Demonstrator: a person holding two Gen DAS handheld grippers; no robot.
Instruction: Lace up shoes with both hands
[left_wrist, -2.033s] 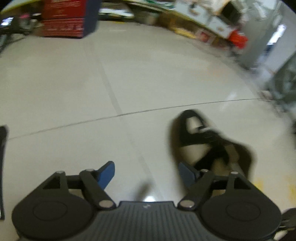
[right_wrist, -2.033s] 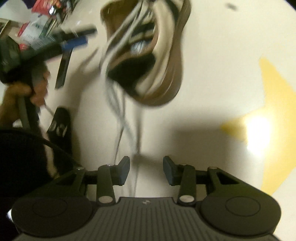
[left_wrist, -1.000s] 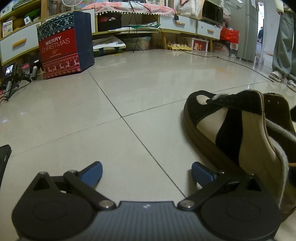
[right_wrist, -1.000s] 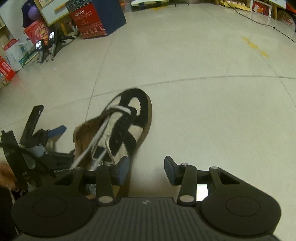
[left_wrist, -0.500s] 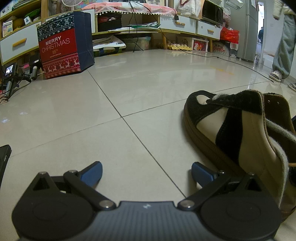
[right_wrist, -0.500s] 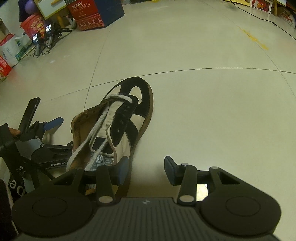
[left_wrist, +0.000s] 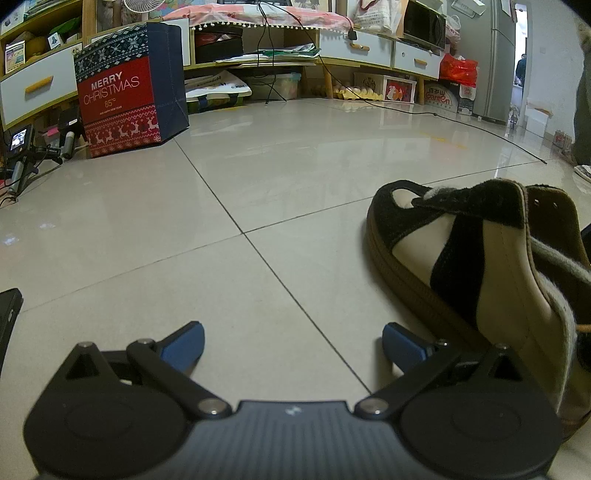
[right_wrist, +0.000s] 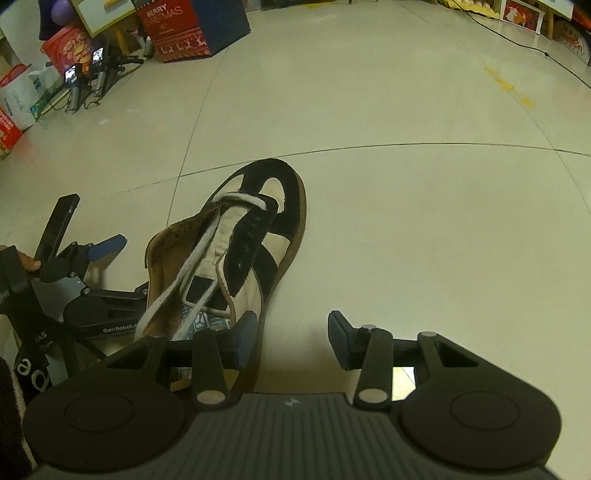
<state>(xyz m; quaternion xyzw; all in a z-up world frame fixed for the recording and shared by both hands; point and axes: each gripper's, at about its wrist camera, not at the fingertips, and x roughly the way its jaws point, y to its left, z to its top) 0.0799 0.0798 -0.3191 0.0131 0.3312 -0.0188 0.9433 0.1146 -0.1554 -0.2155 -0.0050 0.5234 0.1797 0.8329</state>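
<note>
One shoe (right_wrist: 255, 236) lies on the tiled floor (right_wrist: 406, 110), toe pointing away from the person, between the two grippers. It is black suede and cream with a brown sole; from the left wrist view its near side (left_wrist: 461, 258) fills the right of the frame, just beside that gripper's right finger. A pale lace (right_wrist: 195, 258) is threaded across the lowest eyelets near the toe, and its two loose ends run back over the tongue toward the heel — the upper eyelets stand empty.

The left gripper (left_wrist: 291, 345) is held low, tilted gently down at the floor, close along the shoe's side. Its blue-padded jaws stand wide apart with only bare tile between them, touching nothing. In the right wrist view the same tool (right_wrist: 92, 273) shows at the left of the shoe, a hand (right_wrist: 26, 260) on its handle.

The right gripper (right_wrist: 291, 339) points down more steeply from above the heel end. Its jaws are partly spread and hold nothing; the left finger (right_wrist: 245, 338) sits over the shoe's sole edge, though contact cannot be made out, and the right finger hangs over bare floor.

Farther off stand a red and blue Christmas bag (left_wrist: 129, 88), low shelving (left_wrist: 369, 48) and small cameras (right_wrist: 81, 74) on stands.
</note>
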